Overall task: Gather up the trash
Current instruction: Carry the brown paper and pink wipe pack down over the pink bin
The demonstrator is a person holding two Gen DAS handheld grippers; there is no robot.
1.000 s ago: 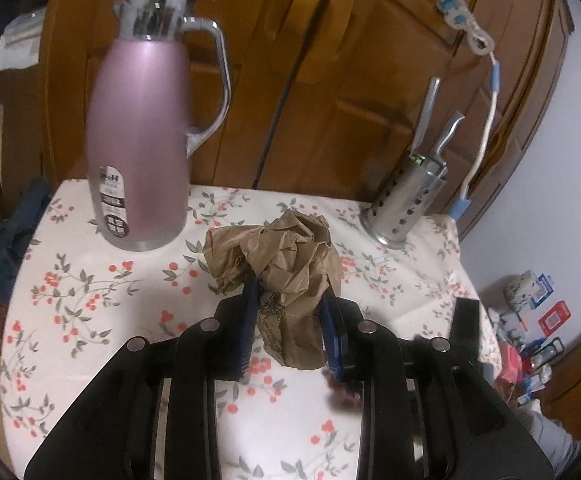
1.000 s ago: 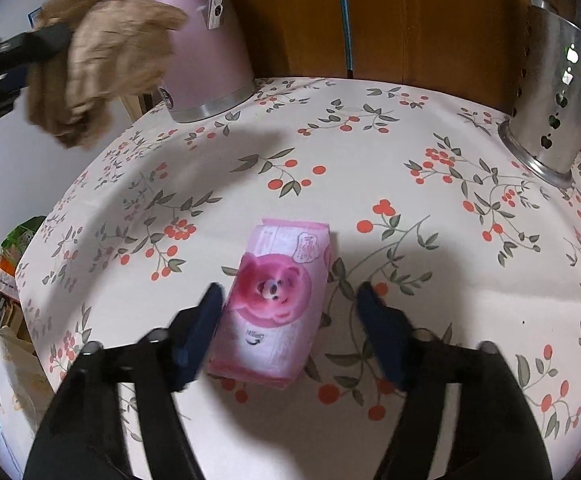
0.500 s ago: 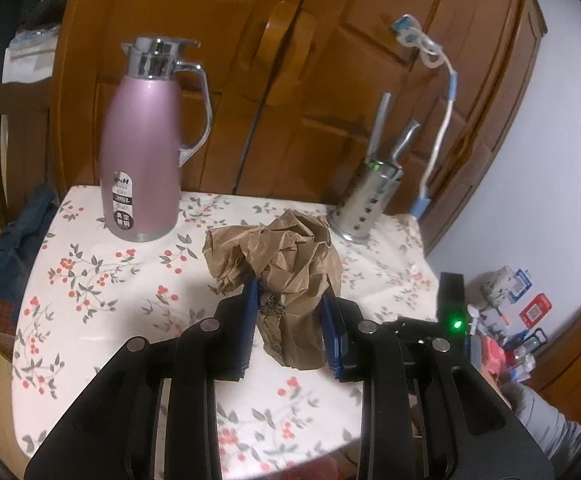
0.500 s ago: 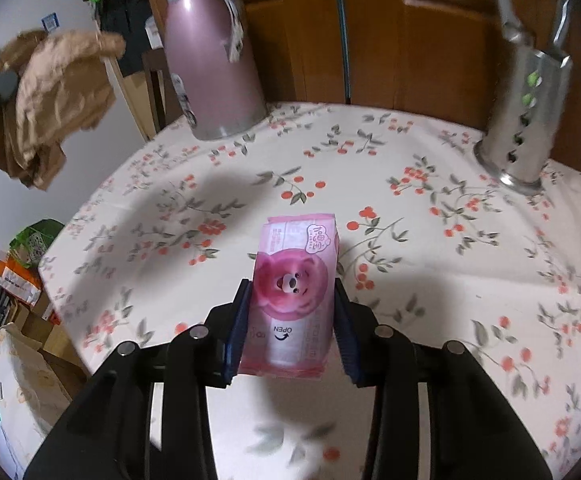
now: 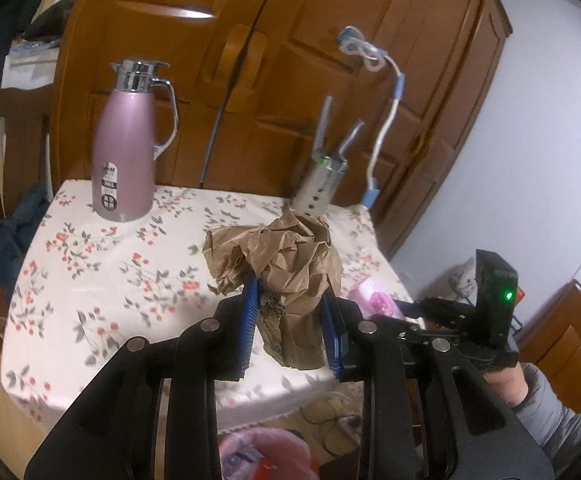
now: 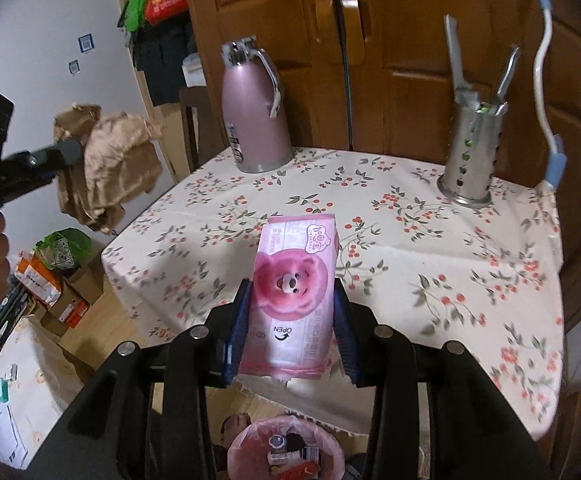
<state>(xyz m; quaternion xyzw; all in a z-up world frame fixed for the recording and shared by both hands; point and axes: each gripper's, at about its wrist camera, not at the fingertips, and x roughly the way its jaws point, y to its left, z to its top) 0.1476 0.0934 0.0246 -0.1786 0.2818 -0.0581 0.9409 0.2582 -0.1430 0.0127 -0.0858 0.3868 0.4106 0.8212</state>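
Observation:
My left gripper (image 5: 290, 320) is shut on a crumpled brown paper bag (image 5: 278, 264) and holds it in the air off the table's near edge. From the right wrist view the bag (image 6: 110, 160) hangs at the left, clear of the table. My right gripper (image 6: 290, 320) is shut on a pink tissue pack (image 6: 294, 288) with a bear print, lifted above the table's front edge. The pack also shows in the left wrist view (image 5: 374, 300). A trash bin with a pink liner (image 6: 286, 448) stands on the floor right below the right gripper, with several items inside.
A table with a floral cloth (image 6: 410, 248) carries a pink thermos jug (image 6: 250, 116) at the back left and a metal utensil holder (image 6: 474, 148) at the back right. Wooden doors (image 6: 390, 40) stand behind. Boxes and bags (image 6: 58, 276) lie on the floor left.
The right gripper closed on the tissue pack and lifted it back off the table to above the bin. The left gripper pulled back and up with the paper bag.

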